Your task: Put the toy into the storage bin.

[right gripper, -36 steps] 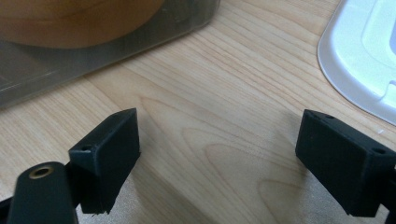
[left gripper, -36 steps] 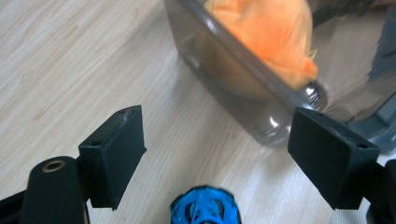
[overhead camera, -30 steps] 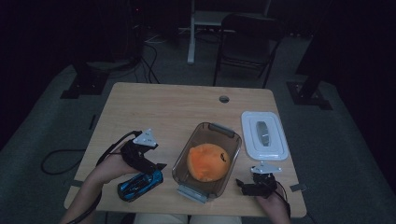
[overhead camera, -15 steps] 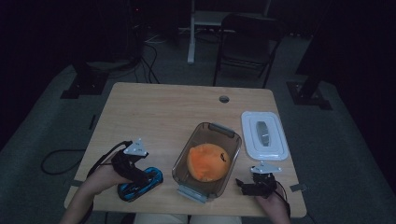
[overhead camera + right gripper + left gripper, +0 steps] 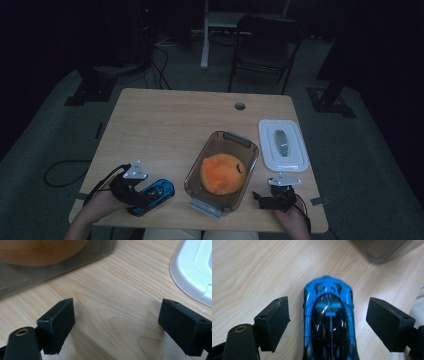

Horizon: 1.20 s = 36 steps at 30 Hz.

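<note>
A blue and black toy car [image 5: 154, 192] [image 5: 329, 320] lies on the wooden table [image 5: 170, 125] near its front left. My left gripper [image 5: 137, 196] [image 5: 328, 325] is open and straddles the car, one jaw on each side with a gap to both. A clear container [image 5: 222, 171] holds an orange round object [image 5: 223, 173] at the front middle. Its white lid [image 5: 283, 145] [image 5: 197, 270] lies to the right. My right gripper [image 5: 264, 199] [image 5: 117, 327] rests open on bare wood between the container [image 5: 50, 267] and the lid, nothing between its jaws.
A small round hole [image 5: 240, 106] sits near the table's far edge. A dark folding chair [image 5: 265, 45] and stand bases are on the floor beyond the table. Cables trail on the floor at the left.
My left gripper has moved toward the front edge and come down around the blue car. The right gripper has stayed put.
</note>
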Available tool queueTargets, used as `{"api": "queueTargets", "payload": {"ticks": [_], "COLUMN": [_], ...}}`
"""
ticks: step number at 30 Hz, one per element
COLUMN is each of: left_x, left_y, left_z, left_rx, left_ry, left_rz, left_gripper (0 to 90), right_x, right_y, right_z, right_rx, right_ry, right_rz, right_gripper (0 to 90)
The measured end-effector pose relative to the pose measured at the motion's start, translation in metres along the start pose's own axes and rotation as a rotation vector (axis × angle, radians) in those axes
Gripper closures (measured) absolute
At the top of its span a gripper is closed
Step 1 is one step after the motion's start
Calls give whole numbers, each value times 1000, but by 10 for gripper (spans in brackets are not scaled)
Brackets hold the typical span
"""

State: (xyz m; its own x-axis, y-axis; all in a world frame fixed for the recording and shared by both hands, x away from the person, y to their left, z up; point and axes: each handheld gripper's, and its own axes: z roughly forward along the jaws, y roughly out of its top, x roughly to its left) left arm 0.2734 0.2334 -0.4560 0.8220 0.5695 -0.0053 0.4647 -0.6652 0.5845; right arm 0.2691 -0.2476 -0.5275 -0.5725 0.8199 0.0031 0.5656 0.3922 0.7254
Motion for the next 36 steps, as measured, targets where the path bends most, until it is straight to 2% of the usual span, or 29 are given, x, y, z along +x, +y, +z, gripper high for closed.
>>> {"api": "queueTargets", "payload": {"ticks": [7,12,16,17,19,29,32,36], "left_x": [-5,-5,-7,-10,-11,-14,-11,-11], "left_y": [-12,-14,-14,-15,-16,-18,-19,-18], "left_z": [9,14,18,24,26,36,37,36], "left_rx": [17,33,47,79,91,138,151,157], "left_ry": [5,13,3,15,35,36,48,47], "left_rz": [-11,-32,-26,-18,-22,-28,-42,-50], "left_gripper": [196,196,196,195,195,196,260,262], "right_x": [0,0,0,0,0,0,0,0], "right_y": [0,0,0,0,0,0,0,0], "right_z": [0,0,0,0,0,0,0,0], "right_rx": [0,0,0,0,0,0,0,0], "right_ry": [0,0,0,0,0,0,0,-1], "right_rz": [0,0,0,1,0,0,0,1], "right_gripper": [132,132,132,132,133,132,132,132]}}
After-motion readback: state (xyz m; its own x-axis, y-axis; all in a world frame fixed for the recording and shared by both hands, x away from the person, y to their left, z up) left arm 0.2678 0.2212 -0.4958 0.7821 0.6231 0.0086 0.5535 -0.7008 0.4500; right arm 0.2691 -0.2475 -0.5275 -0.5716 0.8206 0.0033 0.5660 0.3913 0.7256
